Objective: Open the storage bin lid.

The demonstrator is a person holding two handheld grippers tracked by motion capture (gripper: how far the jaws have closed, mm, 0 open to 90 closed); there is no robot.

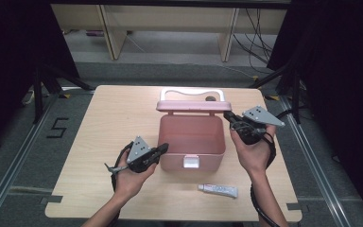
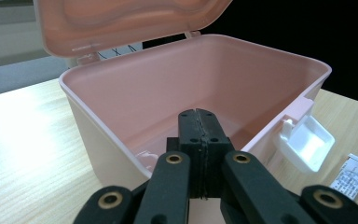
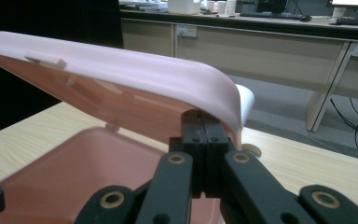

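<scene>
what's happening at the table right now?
A person holds a gripper in each hand at a pink box whose lid stands open. The right gripper, jaws shut, is at the lid's right corner, seemingly propping it up. The left gripper, also shut and holding nothing, sits at the box's front left corner. The box looks empty; a small tube lies on the table in front.

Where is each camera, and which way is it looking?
High view: above the person's side, looking forward and down on the wooden table; both forearms and hands show.
Left gripper view: rides the left tool, facing the open pink plastic box; its shut black jaws show.
Right gripper view: rides the right tool, under the pink lid; shut jaws show.
All three share the box.
</scene>
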